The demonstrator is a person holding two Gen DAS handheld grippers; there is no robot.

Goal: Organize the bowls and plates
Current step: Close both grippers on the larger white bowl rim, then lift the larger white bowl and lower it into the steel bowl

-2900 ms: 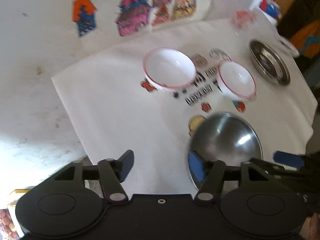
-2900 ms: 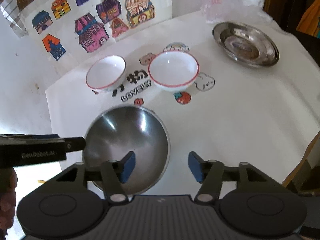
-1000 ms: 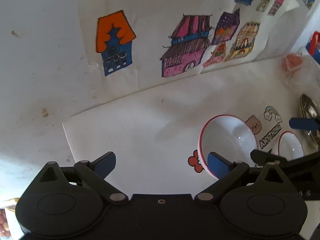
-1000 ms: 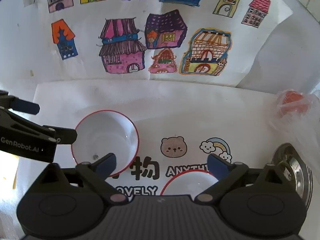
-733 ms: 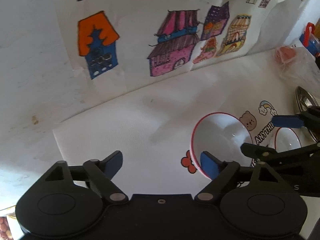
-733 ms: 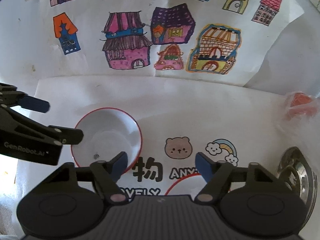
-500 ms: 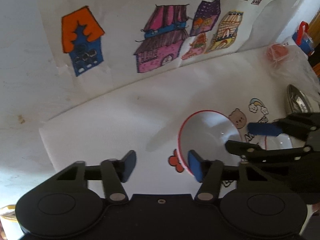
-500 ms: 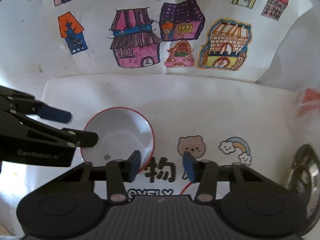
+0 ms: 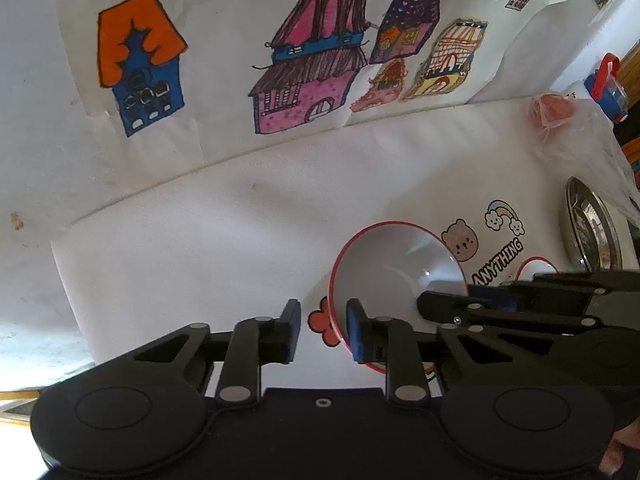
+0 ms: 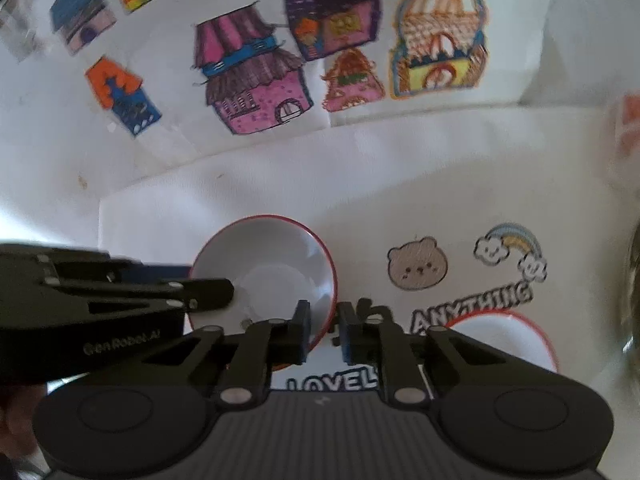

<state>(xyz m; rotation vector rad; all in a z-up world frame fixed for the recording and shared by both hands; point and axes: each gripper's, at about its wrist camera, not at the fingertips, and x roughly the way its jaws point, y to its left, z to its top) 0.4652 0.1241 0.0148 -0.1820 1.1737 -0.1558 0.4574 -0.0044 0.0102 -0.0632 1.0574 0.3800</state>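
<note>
The red-rimmed white bowl (image 9: 396, 268) sits on the white bench (image 9: 200, 248), and both tools straddle its rim from opposite sides. The left tool (image 9: 324, 326) has its right finger inside the bowl's left edge and its left finger outside, the fingers drawn close around the rim with a narrow gap showing; whether the pads press the wall cannot be told. The right tool (image 10: 323, 330) does the same at the bowl's right edge: left finger inside, right finger outside, fingers close together, contact unclear because that view is blurred.

Two red-rimmed bowls are visible: the one between the tools and a second bowl (image 10: 500, 340) to its right, partly covered by the right tool. One steel plate (image 9: 588, 228) lies further right, cut off by the frame edge. A plastic bag (image 9: 560, 120) with something red in it rests near the back corner. Coloured house drawings (image 9: 312, 76) stand on the paper behind. Part of a hand (image 10: 16, 412) shows, cropped.
</note>
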